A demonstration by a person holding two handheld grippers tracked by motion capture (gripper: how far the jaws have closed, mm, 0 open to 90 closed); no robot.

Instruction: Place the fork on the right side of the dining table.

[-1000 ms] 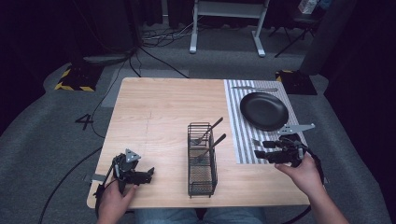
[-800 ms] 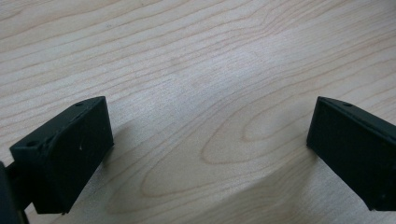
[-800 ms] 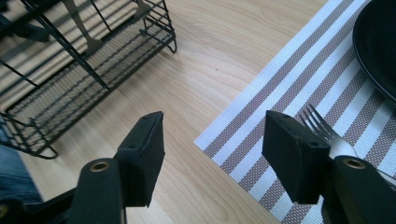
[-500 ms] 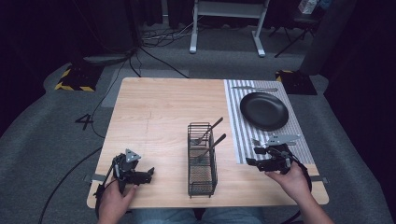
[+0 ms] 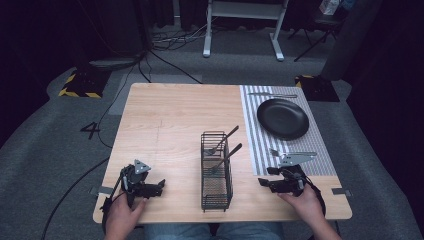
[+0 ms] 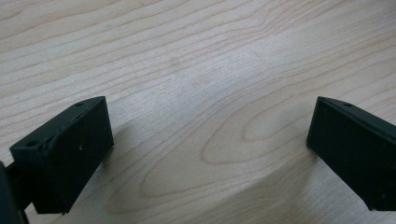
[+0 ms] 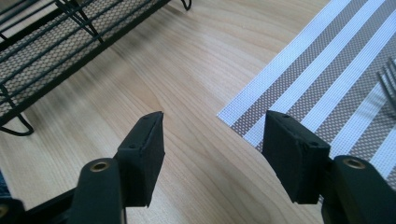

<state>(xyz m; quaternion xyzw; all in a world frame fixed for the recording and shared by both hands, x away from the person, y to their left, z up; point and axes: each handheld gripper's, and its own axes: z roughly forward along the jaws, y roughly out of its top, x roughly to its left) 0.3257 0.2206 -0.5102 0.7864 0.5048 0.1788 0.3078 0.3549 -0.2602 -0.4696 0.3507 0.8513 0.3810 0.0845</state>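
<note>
The left gripper sits low on the wooden table, near the front left corner. Its jaws are wide apart with nothing between them, just bare wood.

In the middle stands a black wire basket. Two dark utensils lean in it, and their handles stick up and out to the right. They look thin, stiff and light. The handles may be a bit slippery, so I think the best place to pinch one is high up on the handle, where it pokes clear of the wire.

The right gripper rests near the front of the table, just past the corner of the striped mat. Its jaws are wide open too and hold nothing. In the right gripper view, the basket is close by on one side and fork tines lie on the mat on the other.

That fork lies flat on the mat, just behind the right gripper. It looks hard to grab because it is so flat. Farther back is a black plate, with another utensil behind it.
</note>
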